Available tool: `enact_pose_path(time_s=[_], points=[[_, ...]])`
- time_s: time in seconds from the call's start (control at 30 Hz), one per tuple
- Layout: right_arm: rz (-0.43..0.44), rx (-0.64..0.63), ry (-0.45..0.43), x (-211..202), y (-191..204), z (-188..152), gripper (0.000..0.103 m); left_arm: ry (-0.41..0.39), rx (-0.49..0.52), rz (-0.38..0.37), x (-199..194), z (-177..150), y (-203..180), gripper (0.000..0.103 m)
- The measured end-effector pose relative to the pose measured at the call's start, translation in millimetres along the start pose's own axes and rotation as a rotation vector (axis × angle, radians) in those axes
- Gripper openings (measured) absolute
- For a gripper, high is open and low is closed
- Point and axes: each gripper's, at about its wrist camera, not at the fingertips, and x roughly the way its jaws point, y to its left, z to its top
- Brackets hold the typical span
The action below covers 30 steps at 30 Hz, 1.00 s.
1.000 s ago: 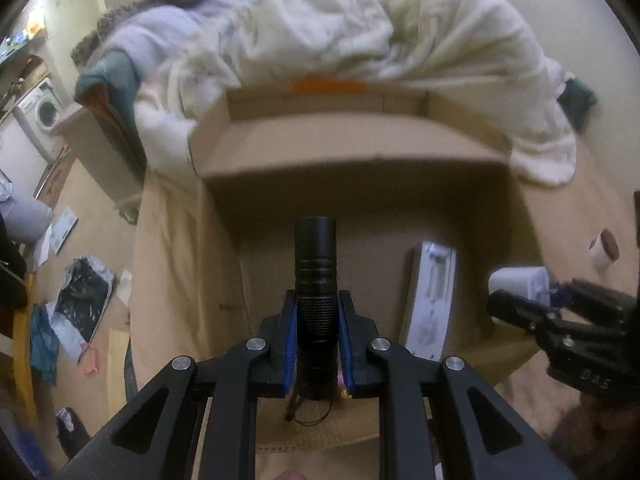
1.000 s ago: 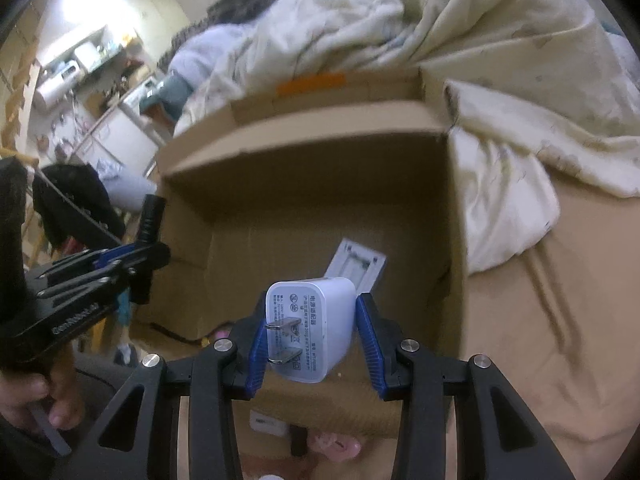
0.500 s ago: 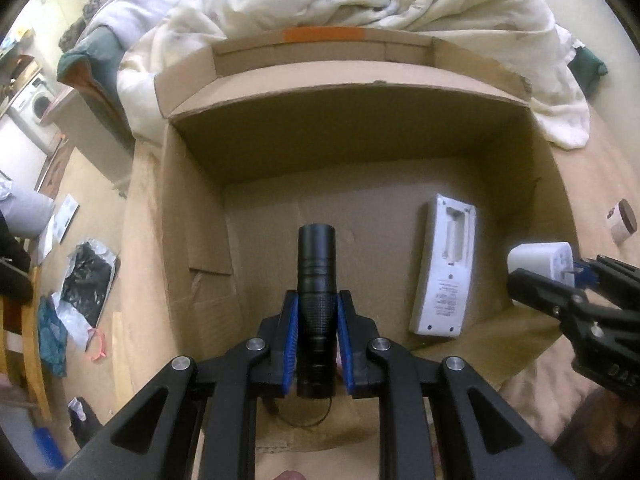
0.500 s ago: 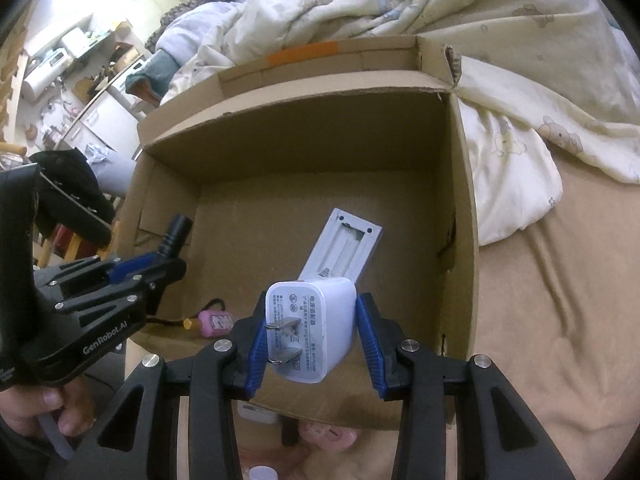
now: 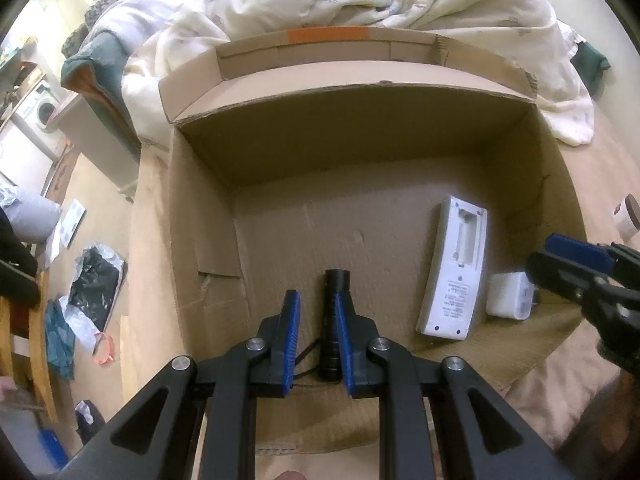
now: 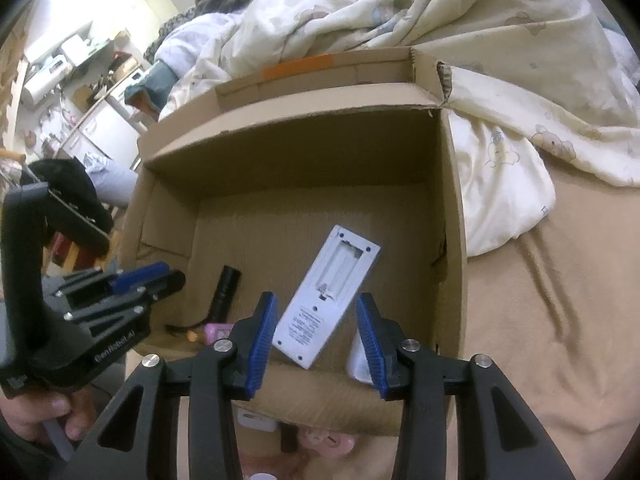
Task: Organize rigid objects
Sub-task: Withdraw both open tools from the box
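Left wrist view: left gripper (image 5: 317, 334) spread, empty; flashlight (image 5: 333, 322) lies lengthwise between its jaws on cardboard box (image 5: 208, 216) floor. Right gripper (image 6: 316, 330) spread, empty.

Matt corrugated cardboard box (image 5: 400, 152); ribbed black torch (image 5: 334, 328); smooth white plastic charger (image 5: 510, 296)

Bed with tan sheet (image 6: 540, 320) carries everything. Open cardboard box (image 5: 192, 208) sits directly on it, flaps up, orange tape on the far flap. Cream quilt (image 6: 500, 92) bunched behind the box and spilling down its right side, touching it. Grey-blue pillow (image 5: 86, 54) at far left. Small brown-lidded jar (image 5: 626, 216) on the sheet right of the box.
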Motion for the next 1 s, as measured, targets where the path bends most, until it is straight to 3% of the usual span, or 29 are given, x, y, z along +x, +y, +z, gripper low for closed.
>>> enact_pose_path(time_s=[0.03,0.07,0.1,0.13,0.2,0.27,0.6,0.73,1.0], points=[[0.010,0.008,-0.006,-1,-1,1,0.075,0.001,0.001,0.002,0,0,0,0.033],[0.020,0.016,-0.013,-3,-1,2,0.077,0.000,0.004,0.003,-1,0,-1,0.045],[0.025,0.019,-0.019,-4,-1,3,0.080,-0.003,0.004,-0.001,-2,0,-2,0.071],[0.021,0.020,-0.022,-5,-1,3,0.085,-0.009,0.002,-0.007,-4,0,-2,0.077],[0.011,0.025,-0.032,-7,0,5,0.099,-0.007,0.001,-0.015,-7,0,-3,0.077],[0.026,0.031,-0.051,-10,0,5,0.103,-0.002,0.003,-0.019,-7,0,-3,0.078],[0.015,0.023,-0.119,-23,1,5,0.103,-0.010,-0.021,-0.031,-16,0,2,0.084],[0.012,0.028,-0.135,-29,-2,4,0.103,-0.020,-0.036,-0.046,-25,0,6,0.096],[0.004,0.039,-0.155,-40,-3,-4,0.103,-0.045,-0.079,-0.069,-52,-7,17,0.102]])
